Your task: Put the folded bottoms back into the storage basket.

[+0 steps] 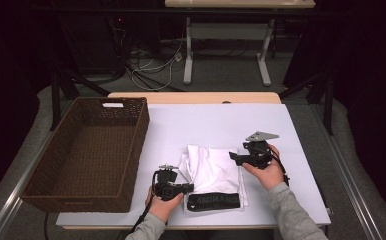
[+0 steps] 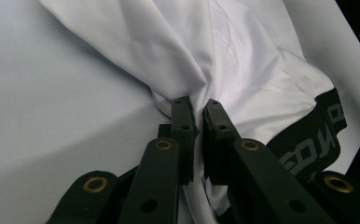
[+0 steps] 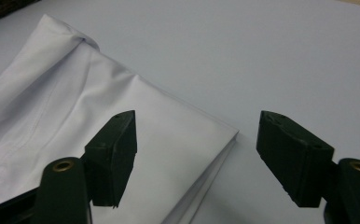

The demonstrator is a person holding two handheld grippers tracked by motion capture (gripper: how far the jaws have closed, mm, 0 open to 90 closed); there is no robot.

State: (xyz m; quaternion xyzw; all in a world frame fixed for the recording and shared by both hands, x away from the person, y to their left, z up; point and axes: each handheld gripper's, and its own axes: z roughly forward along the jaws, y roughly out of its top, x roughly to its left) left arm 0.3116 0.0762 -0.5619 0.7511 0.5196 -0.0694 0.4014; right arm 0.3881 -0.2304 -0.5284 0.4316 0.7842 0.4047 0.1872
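High view: a white garment [image 1: 212,171] with a black lettered waistband [image 1: 214,201] is laid folded on the white surface [image 1: 221,125], near its front edge. A brown woven basket [image 1: 88,150] is set at the left edge of the surface, well apart from the garment. The left gripper [image 1: 187,188] is held at the garment's front left corner, just above the waistband's left end. The right gripper [image 1: 234,158] is held at the garment's right edge, its fingers pointed toward the cloth. A hand and a grey sleeve are seen behind each gripper.

Left gripper view: the fingers [image 2: 183,122] are pressed nearly together, and a gathered fold of the white garment [image 2: 206,51] is pinched between them. The cloth is drawn into creases toward the pinch. The waistband [image 2: 315,135] is seen to the right of the fingers, lying flat on the surface [image 2: 43,102].

Right gripper view: the fingers [image 3: 115,154] are spread wide, with nothing pressed between them. The folded corner of the garment [image 3: 122,102] lies beneath and between them; one finger is over the cloth, the other over the bare surface [image 3: 271,56]. Whether the cloth is touched cannot be told.
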